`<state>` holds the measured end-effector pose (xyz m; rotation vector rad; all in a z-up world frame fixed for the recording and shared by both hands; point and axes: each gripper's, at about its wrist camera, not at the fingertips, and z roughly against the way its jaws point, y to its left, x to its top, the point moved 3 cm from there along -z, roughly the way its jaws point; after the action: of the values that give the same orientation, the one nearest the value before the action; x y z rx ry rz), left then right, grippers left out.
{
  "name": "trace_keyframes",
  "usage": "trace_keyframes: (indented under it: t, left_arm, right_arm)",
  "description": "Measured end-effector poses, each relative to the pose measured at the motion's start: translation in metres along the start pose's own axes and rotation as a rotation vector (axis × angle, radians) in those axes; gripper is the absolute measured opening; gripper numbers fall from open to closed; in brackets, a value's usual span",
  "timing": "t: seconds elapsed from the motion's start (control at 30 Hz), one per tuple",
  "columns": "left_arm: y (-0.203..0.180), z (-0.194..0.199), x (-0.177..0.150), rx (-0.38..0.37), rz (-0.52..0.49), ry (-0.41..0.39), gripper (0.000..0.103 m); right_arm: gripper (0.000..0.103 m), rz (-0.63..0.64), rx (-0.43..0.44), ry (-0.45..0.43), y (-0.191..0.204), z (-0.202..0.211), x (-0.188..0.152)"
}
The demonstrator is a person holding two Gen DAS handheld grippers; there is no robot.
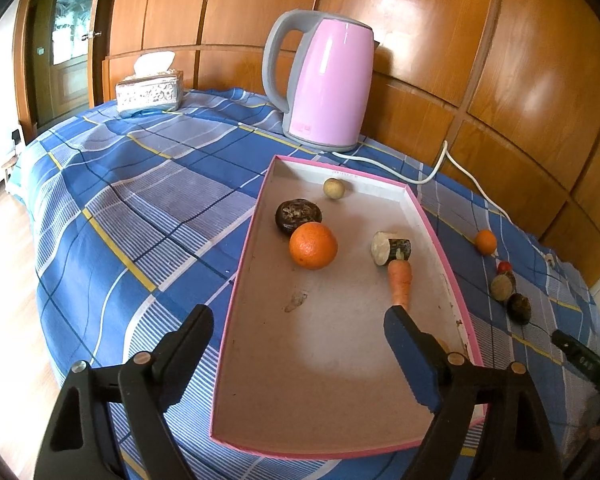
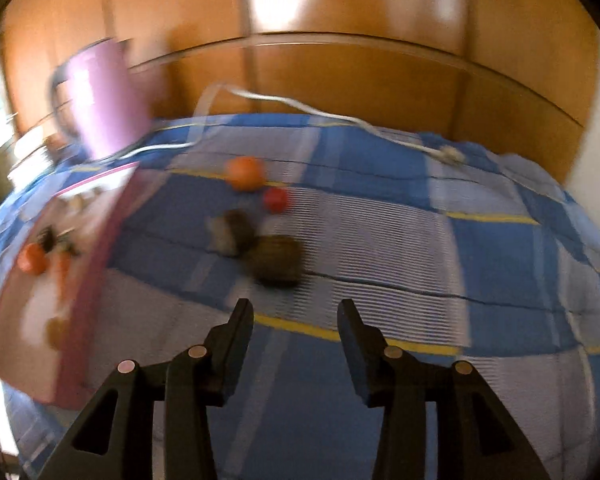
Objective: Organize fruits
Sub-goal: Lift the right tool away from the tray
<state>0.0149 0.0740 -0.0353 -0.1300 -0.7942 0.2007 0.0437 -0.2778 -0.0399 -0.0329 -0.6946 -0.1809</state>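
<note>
Blue plaid cloth (image 1: 140, 184) is covering the table, bearing a pink-rimmed tray (image 1: 240, 280) holding an orange (image 1: 313, 245) and carrot (image 1: 400, 282). Left gripper (image 1: 298, 326) is hovering with jaws spread wide and empty; right gripper (image 2: 296, 314) is hanging parted, gripping nothing.

Pink kettle (image 1: 328, 80) with grey handle, blue checked cloth (image 1: 140, 184) with yellow lines, pink-edged tray (image 1: 236, 304), bright orange (image 1: 313, 245) inside.
</note>
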Motion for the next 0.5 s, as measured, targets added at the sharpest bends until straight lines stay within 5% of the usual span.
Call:
trace_keyframes:
  t: [0.23, 0.5]
  left_arm:
    - [-0.003, 0.001, 0.000, 0.002, -0.011, -0.004, 0.088]
    - [-0.006, 0.003, 0.000, 0.005, -0.027, -0.007, 0.088]
  right_arm:
    - [0.044, -0.194, -0.237, 0.003, -0.088, -0.002, -0.011]
    - [0.044, -0.336, -0.398, 0.019, -0.147, -0.007, -0.030]
